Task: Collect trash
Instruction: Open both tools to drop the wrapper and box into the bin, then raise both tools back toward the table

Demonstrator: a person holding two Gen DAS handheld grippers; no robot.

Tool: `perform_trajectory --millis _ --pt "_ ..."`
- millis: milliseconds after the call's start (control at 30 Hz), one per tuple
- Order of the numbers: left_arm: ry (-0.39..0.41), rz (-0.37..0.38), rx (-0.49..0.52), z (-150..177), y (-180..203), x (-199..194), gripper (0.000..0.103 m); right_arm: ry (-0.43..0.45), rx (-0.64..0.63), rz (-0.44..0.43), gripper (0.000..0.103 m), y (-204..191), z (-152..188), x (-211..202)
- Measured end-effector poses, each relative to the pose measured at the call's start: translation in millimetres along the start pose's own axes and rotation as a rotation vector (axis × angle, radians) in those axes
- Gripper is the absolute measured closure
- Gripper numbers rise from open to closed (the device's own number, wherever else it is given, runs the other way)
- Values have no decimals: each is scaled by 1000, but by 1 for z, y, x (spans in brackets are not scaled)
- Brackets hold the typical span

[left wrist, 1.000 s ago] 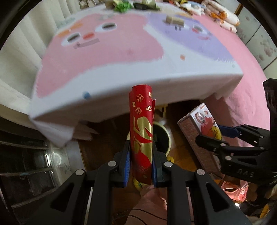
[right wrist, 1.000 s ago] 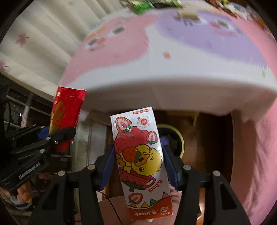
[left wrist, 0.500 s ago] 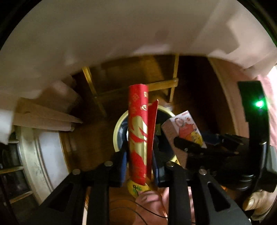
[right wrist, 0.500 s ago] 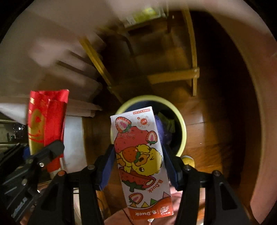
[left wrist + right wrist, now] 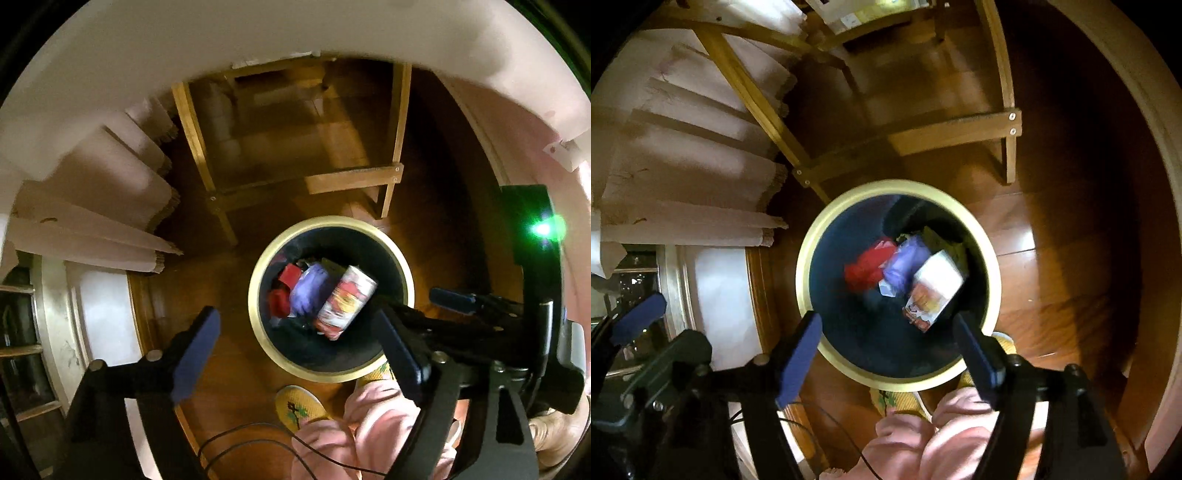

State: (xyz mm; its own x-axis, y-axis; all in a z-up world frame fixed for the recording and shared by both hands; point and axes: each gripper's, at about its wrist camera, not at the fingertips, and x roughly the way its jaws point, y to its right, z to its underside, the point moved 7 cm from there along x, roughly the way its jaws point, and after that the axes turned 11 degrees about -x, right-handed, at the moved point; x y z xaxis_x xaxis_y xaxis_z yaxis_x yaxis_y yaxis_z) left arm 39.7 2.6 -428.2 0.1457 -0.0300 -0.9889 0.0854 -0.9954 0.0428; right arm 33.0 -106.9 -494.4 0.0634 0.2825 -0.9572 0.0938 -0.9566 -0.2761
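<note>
My left gripper (image 5: 299, 354): fingers wide apart, empty | my right gripper (image 5: 888, 356): same | strawberry-print carton (image 5: 932, 290), red foil wrapper (image 5: 868, 267): inside round yellow-rimmed bin (image 5: 805, 266), wooden floor (image 5: 1052, 258).

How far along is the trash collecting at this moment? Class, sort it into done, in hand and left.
Done: the strawberry carton and the red wrapper lie inside the trash bin, beside purple trash. In hand: nothing; the left gripper and right gripper both hang open over the bin. Left: these views show only the floor, so any remaining trash cannot be seen.
</note>
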Motion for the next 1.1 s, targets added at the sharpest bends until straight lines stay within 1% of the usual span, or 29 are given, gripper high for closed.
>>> perform_trajectory --millis 100,167,233,367,533,600,667,767,833,1000,1100 --pt "34 -11 -6 -4 -5 -21 18 15 -2 12 28 -1 -6 -14" --pt "45 -8 -13 -7 -7 -38 18 28 -12 26 28 -5 -9 -32" --pt "53 -4 -17 -10 -8 -57 18 38 -17 21 28 -10 -10 -48" --pt "81 4 -9 -16 -7 -107 18 70 -20 20 28 -19 -11 -92" --pt "112 55 29 -20 0 -170 18 119 -7 21 28 -35 -8 -155" --pt "136 79 50 -23 3 -203 18 142 -7 29 28 -44 -6 -181" --pt "169 83 63 -27 4 -231 18 161 -8 37 28 -51 -4 -203" --pt "196 74 71 -34 1 -268 18 205 -18 27 28 -66 -2 -240" --pt "210 68 60 -40 -4 -291 18 242 -31 37 28 -75 -4 -267" --pt "318 42 63 -55 -15 -343 18 333 -68 61 28 -97 -12 -324" --pt "362 74 61 -62 -21 -372 18 401 -91 84 28 -108 -18 -356"
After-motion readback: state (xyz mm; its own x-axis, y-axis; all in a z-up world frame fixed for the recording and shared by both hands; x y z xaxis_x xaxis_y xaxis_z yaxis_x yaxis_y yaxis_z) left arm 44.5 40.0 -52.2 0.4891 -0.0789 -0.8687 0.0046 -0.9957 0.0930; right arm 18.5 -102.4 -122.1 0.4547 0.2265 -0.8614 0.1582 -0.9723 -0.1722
